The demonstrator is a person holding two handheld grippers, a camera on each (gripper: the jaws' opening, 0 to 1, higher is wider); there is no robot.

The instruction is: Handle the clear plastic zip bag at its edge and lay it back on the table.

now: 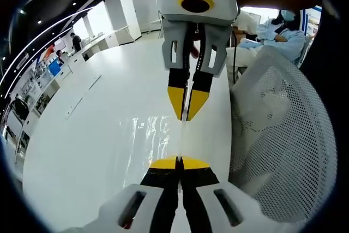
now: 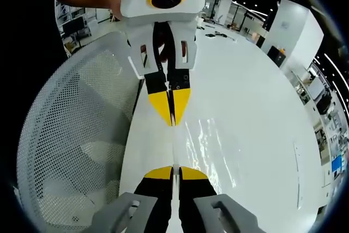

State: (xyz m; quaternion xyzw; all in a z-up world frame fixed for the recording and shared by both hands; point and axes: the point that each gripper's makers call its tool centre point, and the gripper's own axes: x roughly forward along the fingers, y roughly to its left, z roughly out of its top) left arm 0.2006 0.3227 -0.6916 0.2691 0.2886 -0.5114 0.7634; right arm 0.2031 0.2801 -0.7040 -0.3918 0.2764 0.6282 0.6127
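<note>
The clear plastic zip bag (image 1: 148,135) is stretched by its edge between my two grippers, which face each other over the white table (image 1: 98,107). Its glinting sheet spreads to one side of that edge; I cannot tell whether it touches the tabletop. In the left gripper view my left gripper (image 1: 179,160) is shut on the bag's edge at the bottom, and my right gripper (image 1: 185,117) pinches the same edge from above. In the right gripper view my right gripper (image 2: 173,170) is shut on the edge of the bag (image 2: 210,145), opposite the left gripper (image 2: 172,123).
A white mesh chair (image 1: 283,118) stands close against the table's edge beside both grippers, and its back (image 2: 71,129) curves past them. People in light clothes (image 1: 283,34) sit beyond it. Desks and cabinets (image 1: 117,9) line the far side of the room.
</note>
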